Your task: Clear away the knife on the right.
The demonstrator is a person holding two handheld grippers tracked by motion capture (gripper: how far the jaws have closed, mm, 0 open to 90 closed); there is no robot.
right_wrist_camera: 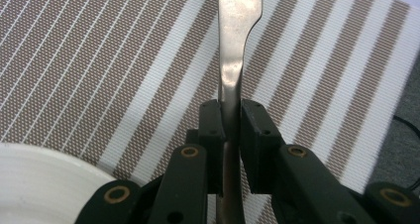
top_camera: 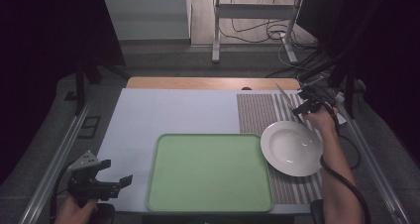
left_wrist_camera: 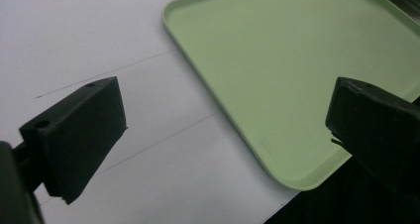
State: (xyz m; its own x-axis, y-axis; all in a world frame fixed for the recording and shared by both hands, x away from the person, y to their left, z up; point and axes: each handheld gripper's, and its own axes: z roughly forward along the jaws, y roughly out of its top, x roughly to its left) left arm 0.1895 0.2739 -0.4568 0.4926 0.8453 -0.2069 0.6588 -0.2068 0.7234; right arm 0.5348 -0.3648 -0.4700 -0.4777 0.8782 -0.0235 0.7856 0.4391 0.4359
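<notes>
My right tool (right_wrist_camera: 231,116) is clamped on a metal knife (right_wrist_camera: 236,45), pads pinching the handle just below where it widens into the blade. In the high view the knife (top_camera: 284,95) sticks up and away from me, lifted over the far end of the striped placemat (top_camera: 257,112), near the tabletop's (top_camera: 173,110) right edge. White plate (top_camera: 292,147) sits on the placemat just beside my right hand (top_camera: 324,119), its rim overlapping the green tray's (top_camera: 208,172) right edge. Tray surface is bare. Left tool (top_camera: 115,172) hangs at the near left corner, jaws wide apart, nothing between them; in the left gripper view the tray's (left_wrist_camera: 297,65) near corner lies just ahead. Wide bare tabletop beyond the tray.
</notes>
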